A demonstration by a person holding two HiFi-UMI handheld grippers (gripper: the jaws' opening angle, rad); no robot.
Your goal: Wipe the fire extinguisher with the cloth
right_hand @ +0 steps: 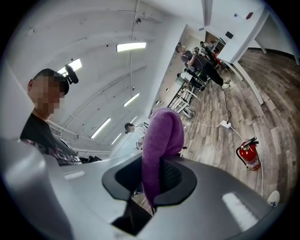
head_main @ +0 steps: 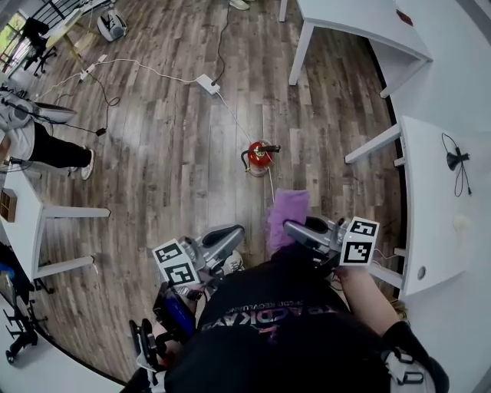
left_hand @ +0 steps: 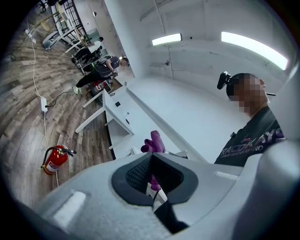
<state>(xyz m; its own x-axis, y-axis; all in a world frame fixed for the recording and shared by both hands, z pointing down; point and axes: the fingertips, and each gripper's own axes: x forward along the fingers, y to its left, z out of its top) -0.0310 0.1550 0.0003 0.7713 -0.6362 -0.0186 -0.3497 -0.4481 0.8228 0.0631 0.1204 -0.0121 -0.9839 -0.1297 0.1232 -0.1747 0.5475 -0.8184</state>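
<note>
A red fire extinguisher point(head_main: 259, 156) stands upright on the wood floor ahead of me, well away from both grippers. It also shows low down as the extinguisher point(left_hand: 55, 159) in the left gripper view and the extinguisher point(right_hand: 251, 154) in the right gripper view. My right gripper point(head_main: 295, 228) is shut on a purple cloth point(head_main: 288, 213). In its own view the cloth point(right_hand: 161, 136) stands up from between the pads of the gripper point(right_hand: 157, 171). My left gripper point(head_main: 230, 233) is held level beside it, shut and holding nothing. In its own view the left gripper point(left_hand: 151, 161) has the cloth point(left_hand: 153, 141) just beyond it.
White tables stand at the right point(head_main: 437, 199), top point(head_main: 360, 23) and left point(head_main: 31, 222). A white power strip point(head_main: 207, 83) with cables lies on the floor beyond the extinguisher. A person point(head_main: 46, 146) is at the far left. My shoe point(head_main: 232, 263) shows near the left gripper.
</note>
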